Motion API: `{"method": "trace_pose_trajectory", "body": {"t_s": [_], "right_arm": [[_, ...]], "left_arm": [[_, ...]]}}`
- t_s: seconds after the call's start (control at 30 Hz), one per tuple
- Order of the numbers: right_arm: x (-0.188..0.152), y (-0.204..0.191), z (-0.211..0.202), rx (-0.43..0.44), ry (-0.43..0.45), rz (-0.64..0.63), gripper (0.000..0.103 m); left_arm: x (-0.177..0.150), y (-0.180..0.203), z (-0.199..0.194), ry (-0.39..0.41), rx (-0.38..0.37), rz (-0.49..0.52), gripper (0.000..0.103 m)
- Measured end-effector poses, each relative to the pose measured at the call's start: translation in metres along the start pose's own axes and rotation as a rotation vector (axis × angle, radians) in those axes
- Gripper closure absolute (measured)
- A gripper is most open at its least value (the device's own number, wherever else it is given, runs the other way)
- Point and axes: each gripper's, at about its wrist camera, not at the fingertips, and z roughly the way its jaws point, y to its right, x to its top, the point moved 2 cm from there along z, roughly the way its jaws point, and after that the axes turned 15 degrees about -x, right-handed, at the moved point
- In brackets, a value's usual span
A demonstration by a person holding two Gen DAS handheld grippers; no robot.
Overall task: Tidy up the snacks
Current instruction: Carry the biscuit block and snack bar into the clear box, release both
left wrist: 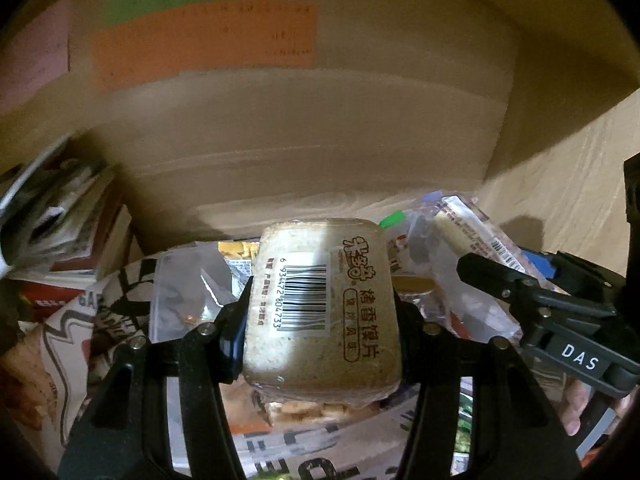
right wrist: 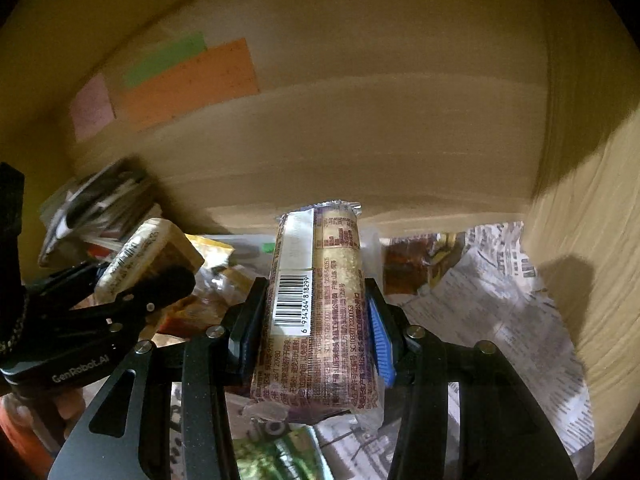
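the beige bun-slice pack [left wrist: 320,308] sits clamped between the jaws of the left gripper [left wrist: 320,316], above a heap of snack bags [left wrist: 192,292] inside a cardboard box [left wrist: 280,140]. beside it, the right gripper [right wrist: 316,320] pinches a purple-printed biscuit roll [right wrist: 320,304] over newspaper [right wrist: 492,292] lining the box.

"DAS" on right gripper [left wrist: 576,356], "GenRobot.AI" on left gripper [right wrist: 80,372] (both white), barcode 6934364818299 on snack pack [right wrist: 316,312]

Orange label [left wrist: 204,46] print blurred; stacked boxes [left wrist: 60,216] smeared
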Motion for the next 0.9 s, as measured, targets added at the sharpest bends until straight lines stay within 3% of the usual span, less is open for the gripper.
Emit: {"method": "trace_pose_trajectory", "body": {"t_s": [0.3, 0.5, 0.63, 0.9], "right_arm": [[-0.006, 0.001, 0.020, 0.004, -0.053, -0.001, 0.060], [-0.006, 0.002, 0.021, 0.004, -0.060, -0.004, 0.060], [-0.003, 0.003, 0.010, -0.014, -0.035, -0.008, 0.047], [-0.001, 0.004, -0.016, -0.014, 0.014, -0.027, 0.042]], "left_arm": [[-0.004, 0.002, 0.017, -0.047, -0.011, 0.001, 0.048], [0.000, 0.000, 0.013, -0.038, 0.003, 0.001, 0.045], [0.001, 0.001, 0.002, -0.026, -0.003, 0.005, 0.044], [-0.002, 0.005, -0.029, 0.018, -0.016, 0.004, 0.041]]}}
